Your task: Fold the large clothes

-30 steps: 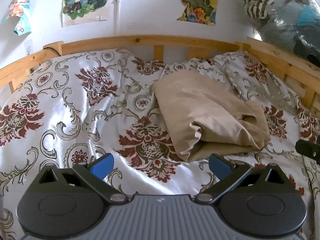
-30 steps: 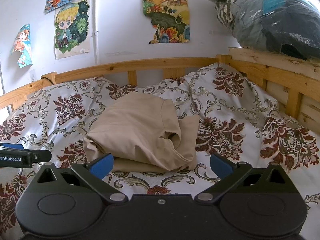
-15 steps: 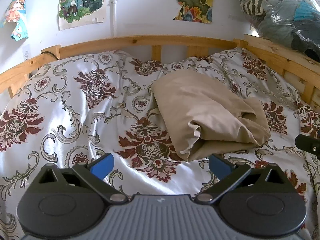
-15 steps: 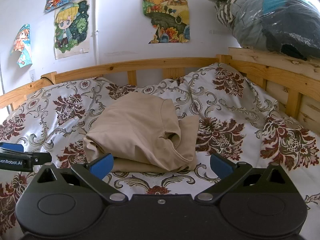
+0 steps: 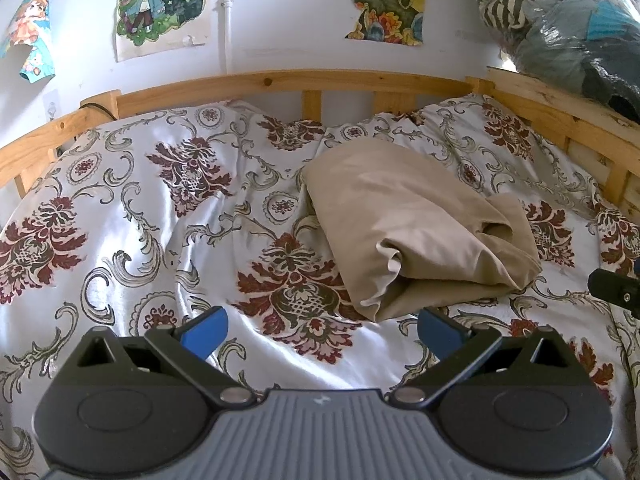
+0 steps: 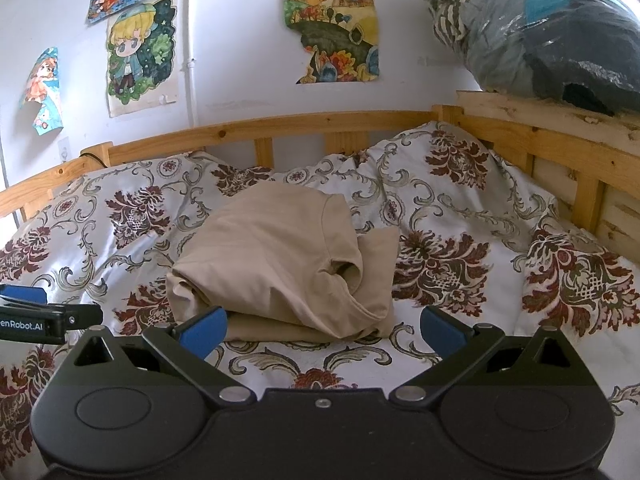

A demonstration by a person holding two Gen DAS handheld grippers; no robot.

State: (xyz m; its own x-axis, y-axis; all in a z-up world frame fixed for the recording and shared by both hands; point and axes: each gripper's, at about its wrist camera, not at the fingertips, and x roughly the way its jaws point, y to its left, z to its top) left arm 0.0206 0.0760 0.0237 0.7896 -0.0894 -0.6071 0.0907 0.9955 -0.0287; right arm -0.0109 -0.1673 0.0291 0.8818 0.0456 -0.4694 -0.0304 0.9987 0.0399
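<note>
A beige garment (image 5: 412, 224) (image 6: 280, 264) lies folded into a thick bundle on the floral bedspread (image 5: 160, 216) (image 6: 480, 232), its collar opening facing right. My left gripper (image 5: 320, 330) hangs open just in front of the bundle's near left corner, holding nothing. In the right wrist view, my right gripper (image 6: 322, 328) stands open in front of the bundle's near edge, its blue pads (image 6: 440, 328) apart and empty. Each gripper's tip shows at the edge of the other's view: the right one (image 5: 616, 288), the left one (image 6: 48, 318).
A wooden bed rail (image 5: 280, 82) (image 6: 560, 152) runs along the far side and the right. A plastic bag of clothes (image 5: 568, 28) (image 6: 540, 32) sits above the right rail. Cartoon posters (image 6: 140, 52) hang on the white wall. Bare bedspread stretches to the left.
The left wrist view has tipped slightly, showing a bit more wall. The garment and the right gripper have stayed put.
</note>
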